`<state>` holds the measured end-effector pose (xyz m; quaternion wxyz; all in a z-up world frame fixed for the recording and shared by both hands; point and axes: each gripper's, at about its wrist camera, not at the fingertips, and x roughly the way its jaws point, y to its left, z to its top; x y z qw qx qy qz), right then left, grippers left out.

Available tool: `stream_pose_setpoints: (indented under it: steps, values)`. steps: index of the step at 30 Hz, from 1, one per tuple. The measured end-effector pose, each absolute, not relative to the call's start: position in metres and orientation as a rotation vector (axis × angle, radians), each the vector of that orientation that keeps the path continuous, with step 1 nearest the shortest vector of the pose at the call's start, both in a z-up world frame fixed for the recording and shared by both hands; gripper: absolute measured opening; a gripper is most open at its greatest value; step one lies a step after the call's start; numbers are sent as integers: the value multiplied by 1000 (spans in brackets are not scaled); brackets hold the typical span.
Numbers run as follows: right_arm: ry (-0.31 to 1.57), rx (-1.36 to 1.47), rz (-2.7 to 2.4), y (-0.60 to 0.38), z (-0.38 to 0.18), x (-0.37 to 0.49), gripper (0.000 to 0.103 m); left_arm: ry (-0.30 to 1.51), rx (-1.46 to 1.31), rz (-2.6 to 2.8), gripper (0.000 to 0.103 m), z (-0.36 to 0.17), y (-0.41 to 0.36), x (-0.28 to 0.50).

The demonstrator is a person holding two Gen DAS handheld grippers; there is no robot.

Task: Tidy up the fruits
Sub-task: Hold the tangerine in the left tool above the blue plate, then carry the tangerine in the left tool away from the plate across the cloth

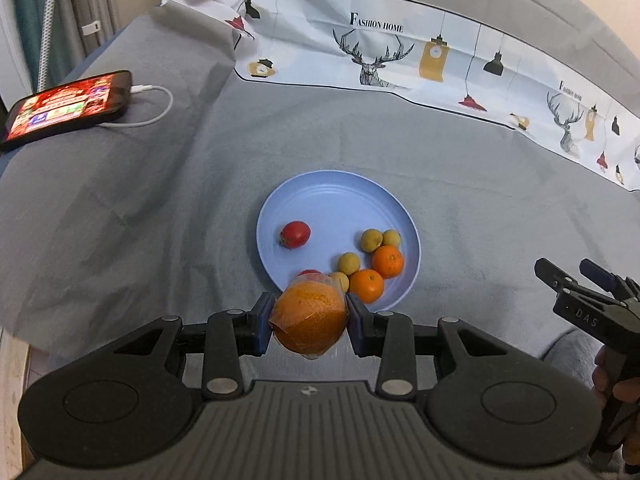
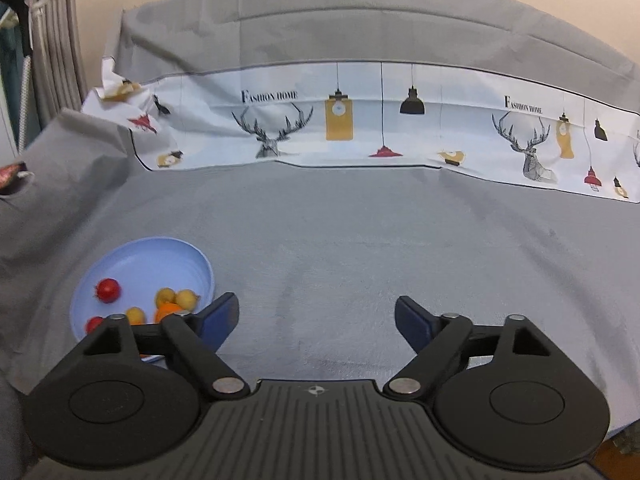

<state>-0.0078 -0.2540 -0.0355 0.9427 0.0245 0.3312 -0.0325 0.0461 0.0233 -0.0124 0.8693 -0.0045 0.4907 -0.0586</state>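
Observation:
My left gripper [image 1: 309, 320] is shut on a large orange wrapped in clear plastic [image 1: 309, 318], held over the near edge of a light blue plate [image 1: 320, 196]. On the plate lie a red fruit [image 1: 295, 234], two small oranges [image 1: 387, 261], and several small yellow-brown fruits [image 1: 347, 263]. Another red fruit [image 1: 309, 273] is partly hidden behind the wrapped orange. My right gripper [image 2: 316, 318] is open and empty over bare grey cloth, to the right of the plate [image 2: 160, 252]. It also shows in the left wrist view [image 1: 576, 276].
A grey cloth [image 1: 160, 208] covers the surface. A white printed cloth with deer and lamps [image 2: 360, 128] lies along the back. A lit phone [image 1: 68, 106] with a white cable sits at the far left. Curtains hang at the left.

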Motion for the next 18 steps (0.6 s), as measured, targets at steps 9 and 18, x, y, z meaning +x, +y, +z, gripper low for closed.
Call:
stream_pose_setpoints:
  steps: [9,18]
  values:
    - [704,76,-163,-284,-72,31,102,1067,17,-144,42,-26,1,86]
    - [608,356,-490,-329,-118,72,102,1066,90,-224,42,-15,-64,114]
